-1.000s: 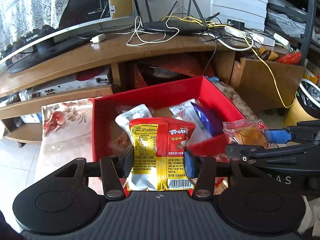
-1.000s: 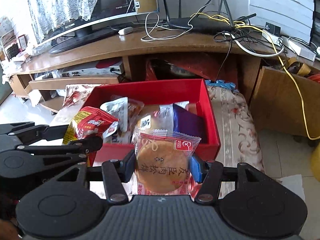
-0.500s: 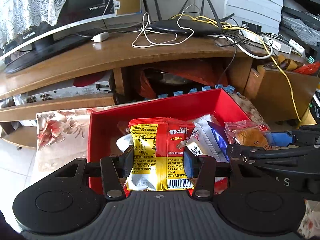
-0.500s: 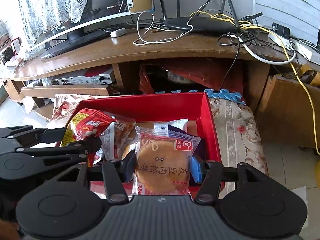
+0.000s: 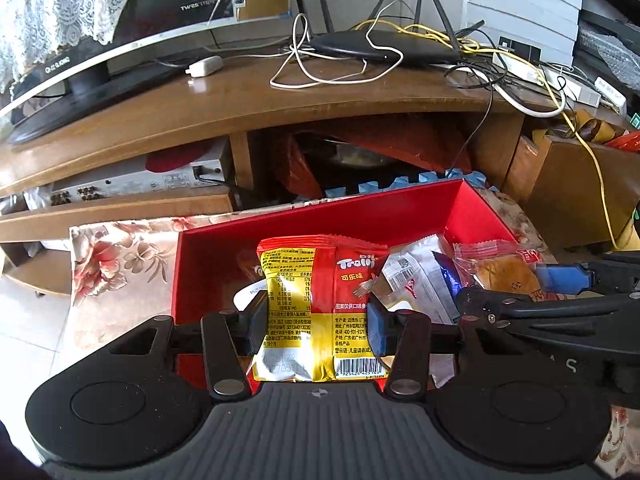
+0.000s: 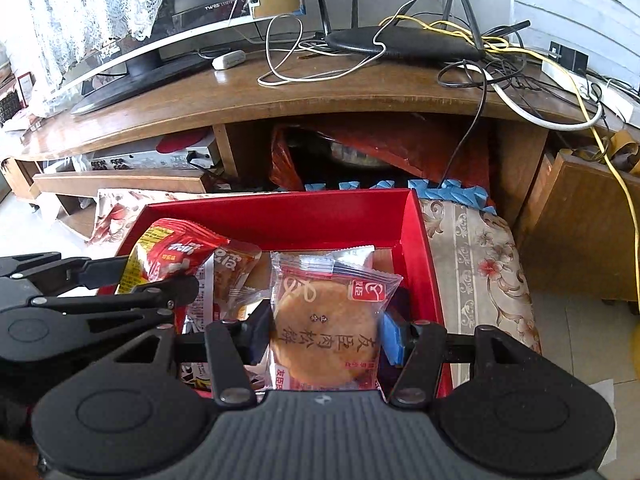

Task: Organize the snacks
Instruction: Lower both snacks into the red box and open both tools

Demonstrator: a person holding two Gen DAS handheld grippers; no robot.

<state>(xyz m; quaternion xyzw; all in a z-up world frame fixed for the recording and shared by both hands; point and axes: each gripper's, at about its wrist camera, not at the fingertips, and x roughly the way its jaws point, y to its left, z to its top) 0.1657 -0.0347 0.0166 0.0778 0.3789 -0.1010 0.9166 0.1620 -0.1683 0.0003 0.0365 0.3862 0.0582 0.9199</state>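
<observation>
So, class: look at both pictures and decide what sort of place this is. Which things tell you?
Most likely a living room in a home. A TV stands on a wooden stand, beside a router tangled in cables, and a red box of snacks sits on a floral cloth.

A glossy foil snack bag [image 5: 320,312] is seen; the round cake [image 6: 324,336] is wrapped in clear shiny plastic; the red box [image 5: 320,216] looks smooth and matt; polished wood is shown by the TV stand [image 5: 240,104] at twelve o'clock; the cloth [image 6: 476,264] is woven and flowered.
</observation>
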